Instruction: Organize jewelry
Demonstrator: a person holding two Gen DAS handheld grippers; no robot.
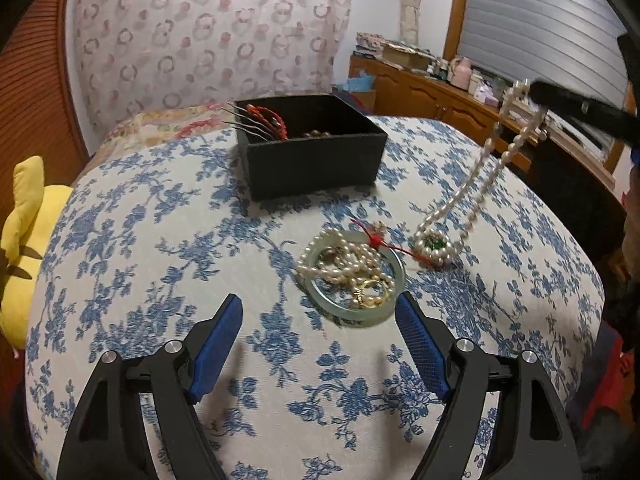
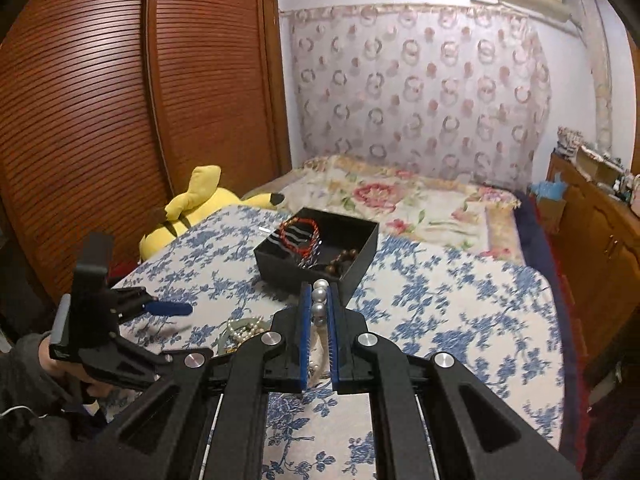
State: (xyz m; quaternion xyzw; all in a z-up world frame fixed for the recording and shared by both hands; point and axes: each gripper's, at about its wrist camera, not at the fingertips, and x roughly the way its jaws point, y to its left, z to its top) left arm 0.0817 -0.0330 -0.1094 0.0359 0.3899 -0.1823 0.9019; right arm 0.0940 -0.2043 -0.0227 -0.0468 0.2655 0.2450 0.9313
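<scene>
A black open box (image 1: 308,148) sits on the blue-flowered cloth and holds a red bead bracelet (image 1: 272,118) and brown beads; it also shows in the right wrist view (image 2: 320,248). My right gripper (image 2: 319,300) is shut on a white pearl necklace (image 1: 480,176), which hangs from it down to a green-stone pendant (image 1: 434,245) on the cloth. My left gripper (image 1: 320,308) is open and empty, just short of a pale green bangle (image 1: 352,280) filled with pearl strands and a gold ring. A red cord (image 1: 376,240) lies across the pile.
A yellow plush toy (image 1: 20,248) lies at the left edge of the cloth. A floral bedspread (image 2: 400,204) lies beyond the box. A wooden dresser (image 1: 440,100) with clutter stands at the right, wooden wardrobe doors (image 2: 120,120) at the left.
</scene>
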